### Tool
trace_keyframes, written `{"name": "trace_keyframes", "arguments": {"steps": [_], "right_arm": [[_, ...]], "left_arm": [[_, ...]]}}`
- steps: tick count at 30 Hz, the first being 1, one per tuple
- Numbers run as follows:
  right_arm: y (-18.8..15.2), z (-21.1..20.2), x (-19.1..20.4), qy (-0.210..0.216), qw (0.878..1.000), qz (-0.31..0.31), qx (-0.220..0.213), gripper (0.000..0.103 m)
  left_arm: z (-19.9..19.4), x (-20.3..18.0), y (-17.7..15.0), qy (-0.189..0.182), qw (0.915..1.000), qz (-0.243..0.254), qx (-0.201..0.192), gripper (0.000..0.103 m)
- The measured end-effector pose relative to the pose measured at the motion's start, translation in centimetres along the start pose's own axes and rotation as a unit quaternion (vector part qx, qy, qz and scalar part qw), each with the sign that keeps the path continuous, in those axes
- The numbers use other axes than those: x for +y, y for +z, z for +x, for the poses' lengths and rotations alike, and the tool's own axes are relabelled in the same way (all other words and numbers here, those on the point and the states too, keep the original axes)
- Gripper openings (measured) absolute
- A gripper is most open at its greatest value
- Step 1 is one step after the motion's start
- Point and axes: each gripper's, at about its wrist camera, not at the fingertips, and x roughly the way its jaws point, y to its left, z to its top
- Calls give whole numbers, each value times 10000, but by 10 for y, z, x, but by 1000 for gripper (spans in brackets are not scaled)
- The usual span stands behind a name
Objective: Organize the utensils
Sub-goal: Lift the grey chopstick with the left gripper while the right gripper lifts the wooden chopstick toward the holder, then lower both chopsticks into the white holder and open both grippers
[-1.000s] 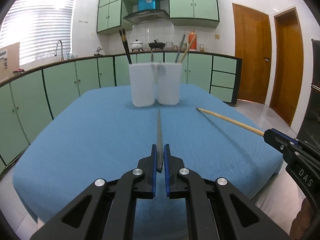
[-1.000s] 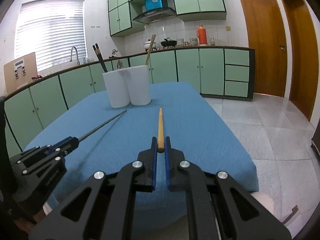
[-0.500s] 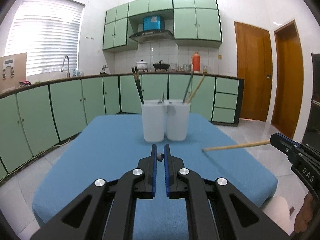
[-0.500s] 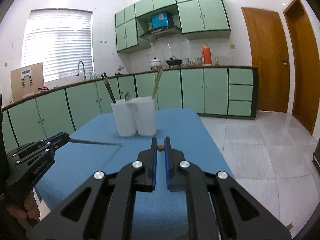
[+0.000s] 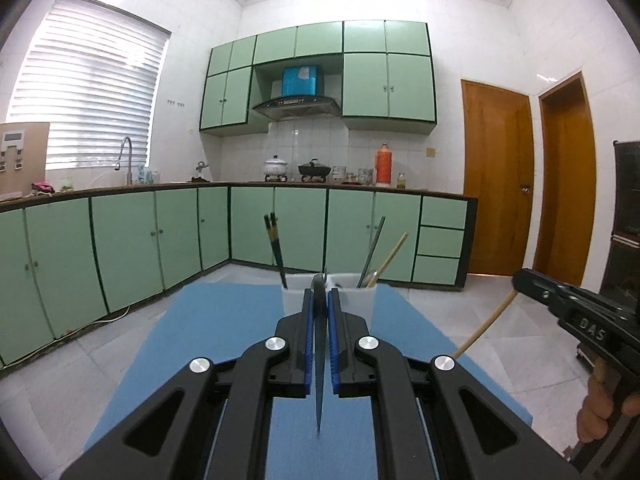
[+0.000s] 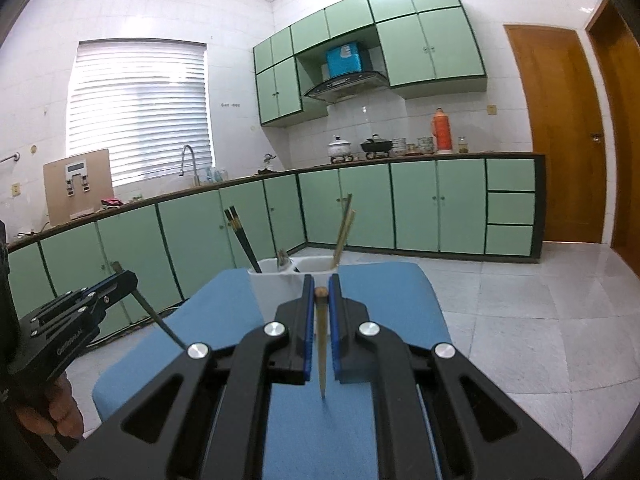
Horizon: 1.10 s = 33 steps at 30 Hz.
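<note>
Left wrist view: the left gripper [image 5: 319,304] is shown with its jaws clamped on a dark chopstick [image 5: 319,364], a slim, tapering stick of dark metallic sheen that hangs point-down between the blue pads, above the blue-covered bench [image 5: 224,320]. At the far end of the bench two white cups [image 5: 362,300] stand touching side by side; dark chopsticks [image 5: 274,240] lean in the left cup, a greenish stick and a pale wooden one in the right. At right, the right gripper [image 5: 520,280] is seen gripping a wooden chopstick [image 5: 486,324].

Right wrist view: the right gripper [image 6: 320,300] is shown with jaws closed on the wooden chopstick [image 6: 321,352], light brown, round-topped and narrowing to a point that hangs clear of the cloth. The left gripper [image 6: 124,280] is seen at left, its dark chopstick [image 6: 160,320] slanting downward.
</note>
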Motion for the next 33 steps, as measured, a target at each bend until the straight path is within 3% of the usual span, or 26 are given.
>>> {"name": "trace_keyframes", "arguments": {"steps": [10, 15, 25, 33], "right_arm": [[47, 31, 11, 466, 9986, -139, 195, 6], [77, 38, 15, 587, 9981, -190, 55, 6], [149, 78, 14, 429, 9982, -199, -356, 6], [169, 136, 13, 86, 9987, -322, -393, 6]], "left_arm": [[19, 15, 32, -289, 9995, -76, -67, 7], [31, 21, 51, -307, 9993, -58, -226, 7], [70, 20, 108, -281, 9958, -25, -875, 7], [124, 23, 138, -47, 9925, 37, -1222, 7]]}}
